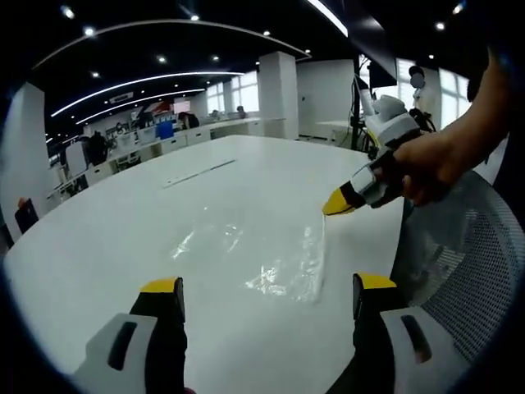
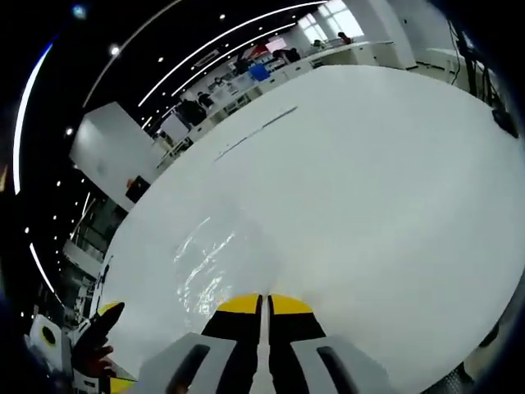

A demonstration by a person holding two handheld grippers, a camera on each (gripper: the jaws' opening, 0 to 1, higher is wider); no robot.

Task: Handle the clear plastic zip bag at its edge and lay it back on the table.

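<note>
In the left gripper view, the left gripper [image 1: 267,291] rose from the bottom of the frame with its yellow-tipped jaws spread wide and nothing between them. Just above and between them, at the centre of the frame, the bag [image 1: 262,250] lay mostly flat on the white table [image 1: 123,213], crinkled and glinting. Its right edge lifted toward the right gripper [image 1: 336,203], which came in at the right of the frame, held by a hand [image 1: 431,164]. A mesh chair [image 1: 472,271] filled the lower right.

In the right gripper view, the bag [image 2: 213,263] showed at lower left of centre on the table [image 2: 369,180], and the right gripper [image 2: 263,308] stood at bottom centre with its jaws pressed together. It seemed to pinch the bag's edge, though the film was too clear for the hold itself to be seen.

To finish well, the lifted edge would best be lowered slowly and drawn slightly away from the rest, so the film settled without folding under. The jaws should part only once the edge touched the table. The open left gripper could steady the near side if the bag slid. The film looked light and slippery, so a quick release might let it curl.
</note>
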